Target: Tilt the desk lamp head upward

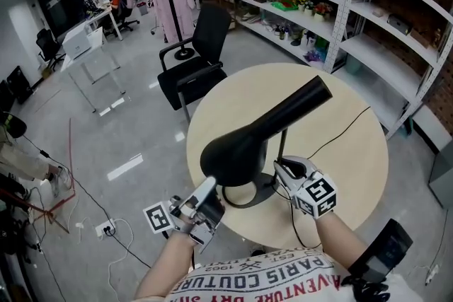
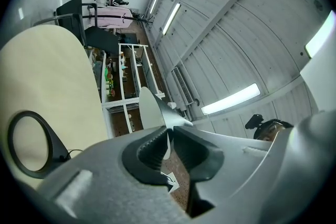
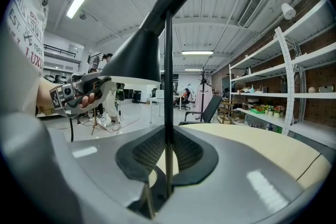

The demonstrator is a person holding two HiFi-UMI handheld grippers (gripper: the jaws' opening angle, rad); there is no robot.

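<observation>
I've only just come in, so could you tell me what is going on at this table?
A person is working on a black desk lamp that stands on the round table, with a handheld gripper in each hand. The right gripper is clamped on the thin upright stem. The left gripper grips the rim at the wide end of the lamp head. The head slopes, with its wide mouth low and its narrow end high.
</observation>
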